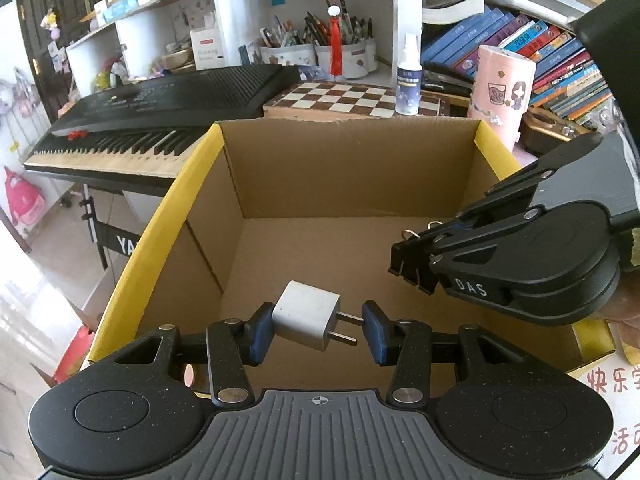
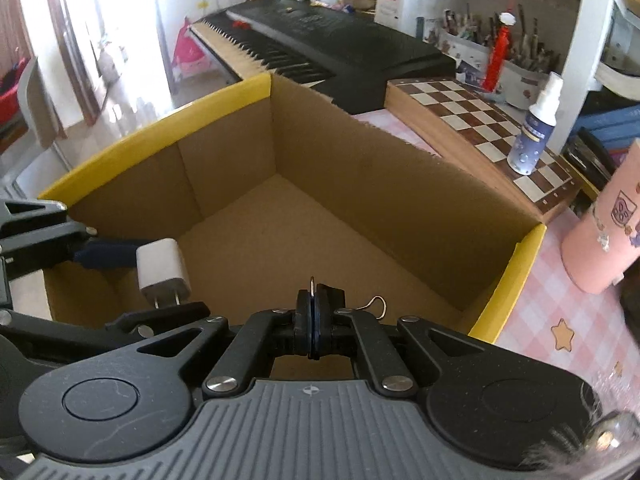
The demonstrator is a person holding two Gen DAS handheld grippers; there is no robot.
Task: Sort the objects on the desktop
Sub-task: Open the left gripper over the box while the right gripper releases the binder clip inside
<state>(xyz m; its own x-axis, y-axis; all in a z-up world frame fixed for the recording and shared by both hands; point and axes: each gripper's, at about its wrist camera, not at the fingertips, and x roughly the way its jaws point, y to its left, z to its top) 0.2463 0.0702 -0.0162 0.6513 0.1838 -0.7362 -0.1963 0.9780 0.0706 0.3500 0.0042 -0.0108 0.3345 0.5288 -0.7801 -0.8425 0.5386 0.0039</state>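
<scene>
An open cardboard box (image 1: 168, 208) with yellow rims fills both views, and its floor is bare. My left gripper (image 1: 318, 328) hangs over the box's near side, its blue pads shut on a white plug charger (image 1: 300, 316) whose two prongs point right. In the right wrist view that charger (image 2: 160, 272) hangs at the left, over the box's left corner. My right gripper (image 2: 312, 320) is shut on a small metal wire ring (image 2: 312, 285), with a thin wire loop (image 2: 378, 304) sticking out to the right. From the left wrist view, the right gripper (image 1: 408, 264) reaches in over the box's right wall.
Behind the box are a black electronic keyboard (image 1: 160, 108), a wooden chessboard (image 1: 352, 98) and a white spray bottle (image 1: 409, 76). A pink cylinder (image 1: 500, 92) stands at the box's right rear corner (image 2: 600, 240). Pen holders (image 1: 320, 54) and books (image 1: 540, 52) fill the shelves behind.
</scene>
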